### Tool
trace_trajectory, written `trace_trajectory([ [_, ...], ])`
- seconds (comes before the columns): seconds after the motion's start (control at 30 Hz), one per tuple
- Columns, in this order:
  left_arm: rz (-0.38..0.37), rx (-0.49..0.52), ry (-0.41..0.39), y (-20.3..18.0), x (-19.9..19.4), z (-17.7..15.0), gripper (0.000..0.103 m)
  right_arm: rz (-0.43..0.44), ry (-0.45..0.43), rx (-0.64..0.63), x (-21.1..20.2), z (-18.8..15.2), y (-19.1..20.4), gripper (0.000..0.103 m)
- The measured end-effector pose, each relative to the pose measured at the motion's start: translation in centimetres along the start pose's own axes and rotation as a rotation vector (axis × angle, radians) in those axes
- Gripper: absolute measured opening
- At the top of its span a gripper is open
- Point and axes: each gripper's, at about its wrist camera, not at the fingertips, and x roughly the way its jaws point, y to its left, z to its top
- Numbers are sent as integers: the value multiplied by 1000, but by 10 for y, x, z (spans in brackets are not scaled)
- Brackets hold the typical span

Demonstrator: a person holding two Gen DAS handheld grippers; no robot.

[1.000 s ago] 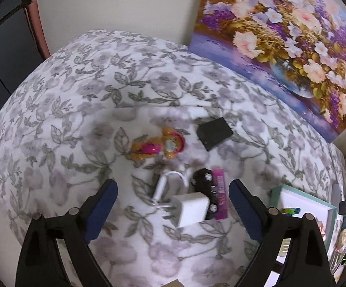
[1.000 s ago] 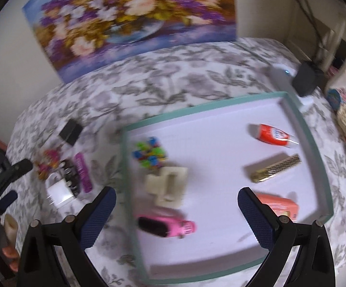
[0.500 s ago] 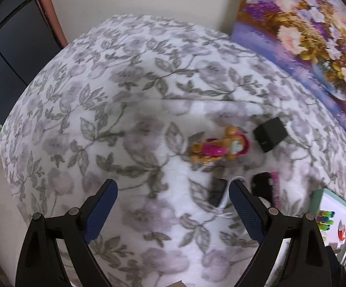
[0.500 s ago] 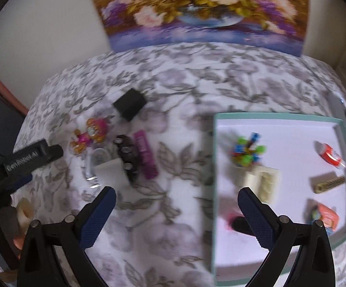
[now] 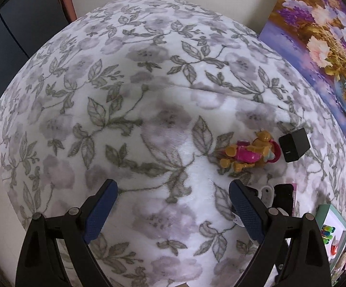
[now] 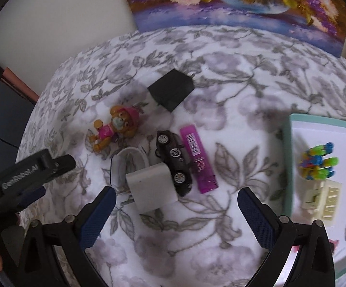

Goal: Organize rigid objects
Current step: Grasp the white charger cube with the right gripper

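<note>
- Right gripper point(image 6: 176, 212): jaws wide apart, nothing held, pointing down at the loose pile.
- Left gripper point(image 5: 173, 205): jaws wide apart, empty, over bare cloth point(image 5: 149, 110).
- Done, by my reading: tray point(image 6: 286, 143), to the right gripper's right, already holds several small items.
- Left to do: white charger point(image 6: 152, 190) sits just ahead between the right jaws; toy car point(image 6: 174, 162) and purple lighter point(image 6: 198, 157) touch beside it; figurine point(image 6: 115, 126) and black adapter point(image 6: 171, 89) lie farther ahead.
</note>
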Motion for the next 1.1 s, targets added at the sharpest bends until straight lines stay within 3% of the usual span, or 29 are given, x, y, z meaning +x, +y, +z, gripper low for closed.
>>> trace_trajectory([
  [0.37,53,-54,43,8,18,-3,94,64,39,71,23,-5,4,96],
  [0.67,37,-77,37,16,13,-2,94,116,63,143,34,-6,5,78],
  [1.1,-14,-50,47,3,15,-1,94,153,68,136,31,-8,1,66],
])
